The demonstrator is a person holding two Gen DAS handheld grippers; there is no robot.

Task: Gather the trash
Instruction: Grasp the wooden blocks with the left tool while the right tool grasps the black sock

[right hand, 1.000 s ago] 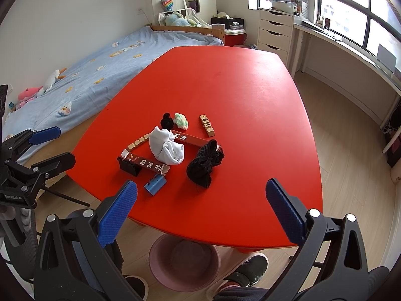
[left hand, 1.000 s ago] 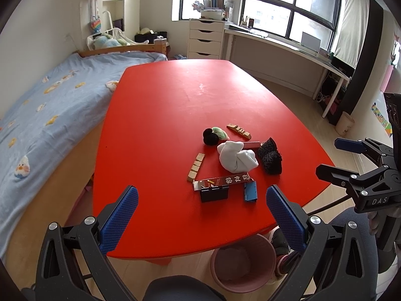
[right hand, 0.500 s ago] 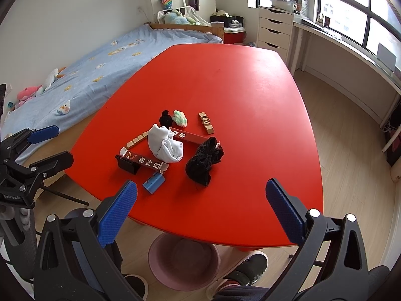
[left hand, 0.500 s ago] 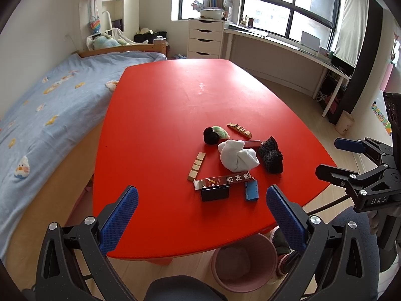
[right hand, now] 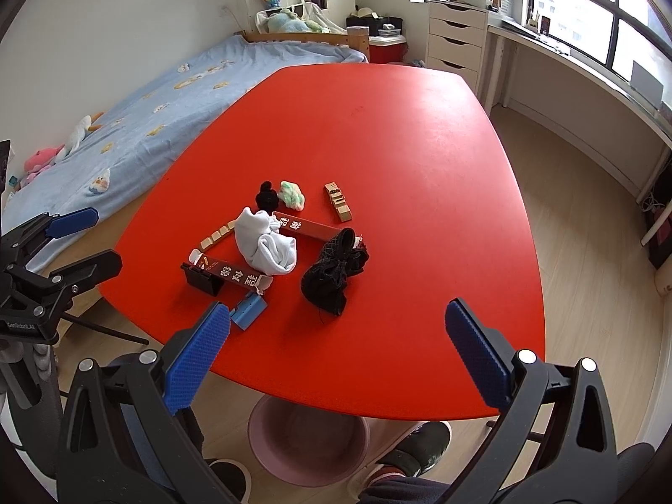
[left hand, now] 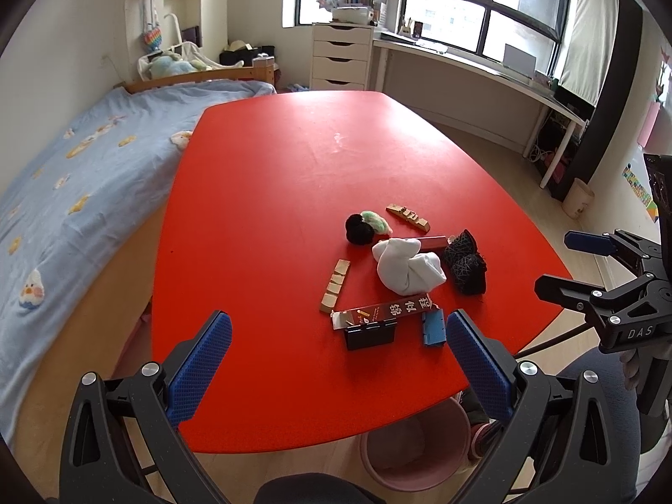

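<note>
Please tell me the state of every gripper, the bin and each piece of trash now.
left gripper: open, empty
right gripper: open, empty
pink bin: on the floor under the table edge, appears empty
white cloth: crumpled, on the red table
black mesh: bunched up
brown wrapper: lying flat, torn ends
blue box: lying flat

My left gripper [left hand: 338, 355]: jaws spread wide, blue pads facing each other, nothing between them, held level and low at the near side. My right gripper [right hand: 336, 350]: likewise wide apart and empty, carried at similar height, off to the right of the left one.
</note>
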